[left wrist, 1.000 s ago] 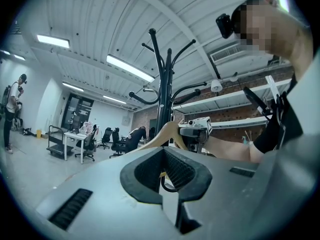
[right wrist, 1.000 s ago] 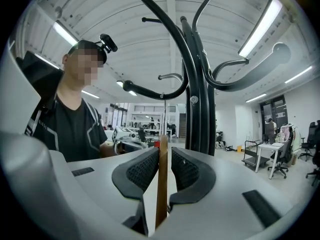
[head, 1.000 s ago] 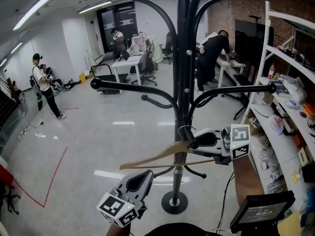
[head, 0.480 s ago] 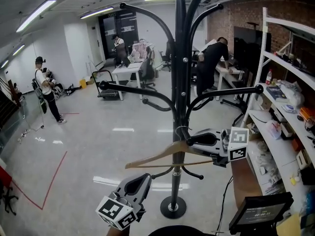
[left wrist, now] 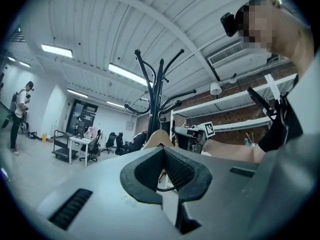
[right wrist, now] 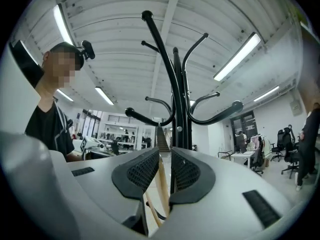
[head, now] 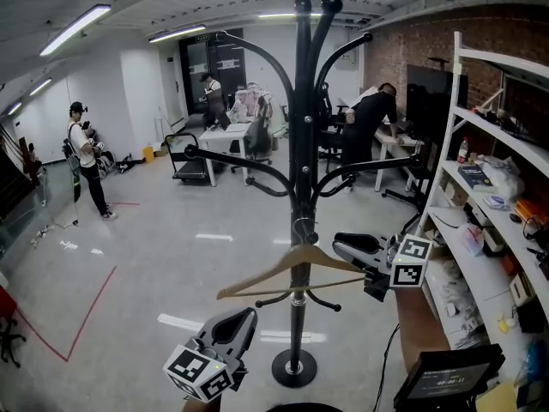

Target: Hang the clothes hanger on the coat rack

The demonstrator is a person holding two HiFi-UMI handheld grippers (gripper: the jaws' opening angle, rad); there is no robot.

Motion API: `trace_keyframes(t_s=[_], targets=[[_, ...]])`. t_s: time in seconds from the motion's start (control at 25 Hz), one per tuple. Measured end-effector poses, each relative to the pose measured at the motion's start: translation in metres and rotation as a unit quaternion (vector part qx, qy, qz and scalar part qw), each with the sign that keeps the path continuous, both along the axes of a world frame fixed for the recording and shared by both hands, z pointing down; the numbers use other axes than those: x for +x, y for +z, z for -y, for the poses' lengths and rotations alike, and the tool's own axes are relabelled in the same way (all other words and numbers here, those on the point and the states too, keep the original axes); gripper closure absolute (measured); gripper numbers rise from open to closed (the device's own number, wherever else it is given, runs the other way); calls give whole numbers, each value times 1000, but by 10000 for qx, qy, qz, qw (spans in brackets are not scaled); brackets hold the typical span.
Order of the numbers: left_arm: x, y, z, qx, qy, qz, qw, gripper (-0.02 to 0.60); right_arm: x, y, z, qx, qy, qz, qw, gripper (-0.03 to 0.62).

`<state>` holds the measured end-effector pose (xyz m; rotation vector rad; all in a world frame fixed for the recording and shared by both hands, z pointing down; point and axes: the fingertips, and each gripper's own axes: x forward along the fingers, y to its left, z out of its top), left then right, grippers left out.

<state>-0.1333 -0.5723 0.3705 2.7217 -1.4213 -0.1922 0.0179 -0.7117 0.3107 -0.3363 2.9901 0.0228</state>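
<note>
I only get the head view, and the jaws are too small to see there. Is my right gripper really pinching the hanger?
Observer: Yes. The right gripper view shows the right gripper shut on the hanger, on its wood.
Operator: What about my other one?
Observer: The left gripper has its jaws together, with nothing between them.
Operator: Is the hook on the rack?
Observer: I can't tell. The right gripper view only shows the hanger running up just left of the rack.
</note>
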Motion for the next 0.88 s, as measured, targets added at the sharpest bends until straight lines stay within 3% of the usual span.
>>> trace_keyframes(t_s=[0.2, 0.4, 0.52, 0.6, 0.72, 0.88], targets=[[1, -4, -30, 27, -146, 39, 9999, 581, 18, -14, -34, 181, 416, 270, 9986, 534], [-6, -2, -75, 49, -276, -159, 9995, 581, 51, -12, -98, 273, 1405, 164, 9896, 534], [-3, 1, -97, -58, -381, -50, 9992, 581, 72, -2, -137, -1, 1848, 145, 9827, 539], [6, 0, -108, -92, -348, -21, 9994, 581, 81, 3, -153, -133, 2124, 73, 9771, 577], [10, 1, -136, -104, -312, -108, 9994, 581, 80, 13, -181, -116, 2403, -170, 9705, 586], [-21, -7, -176, 170, -481, -284, 9983, 581, 54, 20, -231, -147, 2468, -258, 9686, 586]])
